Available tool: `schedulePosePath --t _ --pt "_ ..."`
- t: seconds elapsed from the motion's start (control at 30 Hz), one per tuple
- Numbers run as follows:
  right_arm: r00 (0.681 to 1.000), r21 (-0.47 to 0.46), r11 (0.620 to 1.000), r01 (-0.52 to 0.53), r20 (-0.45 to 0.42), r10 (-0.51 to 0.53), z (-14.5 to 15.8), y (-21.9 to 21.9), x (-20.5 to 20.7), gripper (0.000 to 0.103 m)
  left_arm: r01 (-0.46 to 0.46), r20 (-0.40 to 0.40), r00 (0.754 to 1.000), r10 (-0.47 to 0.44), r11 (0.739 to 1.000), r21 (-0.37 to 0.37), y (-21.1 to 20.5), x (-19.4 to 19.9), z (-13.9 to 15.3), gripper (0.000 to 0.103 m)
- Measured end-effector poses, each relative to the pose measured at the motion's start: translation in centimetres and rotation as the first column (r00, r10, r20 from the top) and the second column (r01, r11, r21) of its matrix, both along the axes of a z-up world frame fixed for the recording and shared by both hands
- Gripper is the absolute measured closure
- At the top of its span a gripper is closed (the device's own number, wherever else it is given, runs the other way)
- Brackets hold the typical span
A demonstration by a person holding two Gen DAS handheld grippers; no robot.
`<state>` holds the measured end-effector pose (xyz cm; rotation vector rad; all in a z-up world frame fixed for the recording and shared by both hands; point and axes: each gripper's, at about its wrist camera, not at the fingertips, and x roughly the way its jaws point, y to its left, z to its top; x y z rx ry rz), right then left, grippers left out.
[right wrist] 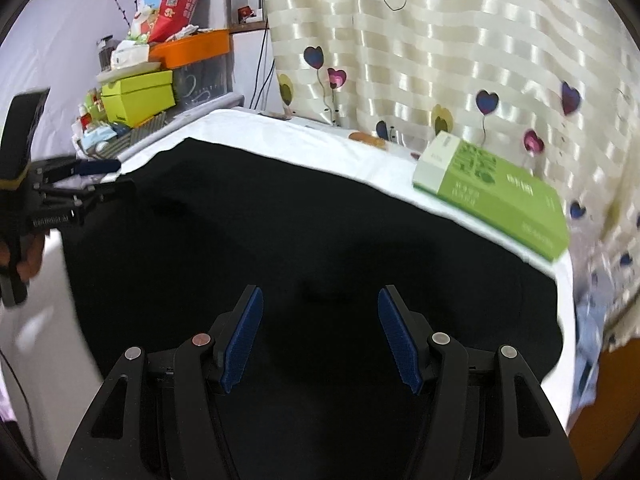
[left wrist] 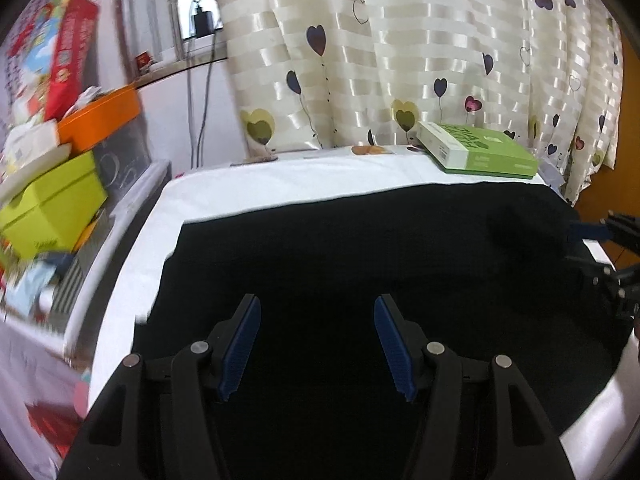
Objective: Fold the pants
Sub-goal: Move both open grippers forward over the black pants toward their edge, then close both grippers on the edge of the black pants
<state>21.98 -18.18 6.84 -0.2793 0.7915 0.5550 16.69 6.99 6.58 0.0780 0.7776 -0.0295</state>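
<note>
Pants (left wrist: 360,272), black and spread flat, cover most of a white-sheeted table (left wrist: 280,180) that stands before a cream striped curtain (left wrist: 400,48) printed with hearts, with a green box (left wrist: 476,148) lying at the table's far edge. To the left, an orange bin (left wrist: 104,116) holds crumpled papers and a red carton (left wrist: 68,52), stacked above a lime-green box (left wrist: 52,208). The left gripper (left wrist: 318,340) and right gripper (right wrist: 320,336) hover over the fabric, jaws spread wide, grasping nothing.

A home room: heart-print curtain (left wrist: 400,60) ahead of the claw, white-covered table (left wrist: 280,180) below it, stacked household boxes (left wrist: 52,200) and a windowsill (left wrist: 176,66) off left.
</note>
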Motion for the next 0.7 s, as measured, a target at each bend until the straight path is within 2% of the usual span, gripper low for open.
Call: schedulePosePath --t 0.17,0.4,0.5,0.7 --pt "0.999 -0.011 1.000 -0.022 -0.046 0.021 -0.6 -0.5 6.2 0.042 0.003 -0.004 1.000 -0.003 1.000 0.021 1.8 5.3 -0.2 0.041" --pt "0.991 -0.059 0.997 -0.044 -0.126 0.037 -3.0 -0.6 13.0 0.042 0.003 -0.071 0.997 -0.001 0.999 0.039 3.2 12.0 -2.5 0.041" --pt "0.988 -0.096 0.993 -0.072 -0.145 0.057 -4.1 -0.3 14.9 0.042 0.020 -0.094 0.995 -0.015 0.999 0.050 3.2 14.2 -3.4 0.041" --pt "0.981 -0.078 0.992 -0.098 -0.174 0.083 -5.2 -0.8 17.7 0.042 0.072 -0.132 0.989 -0.064 0.996 0.052 2.6 16.7 -4.9 0.041"
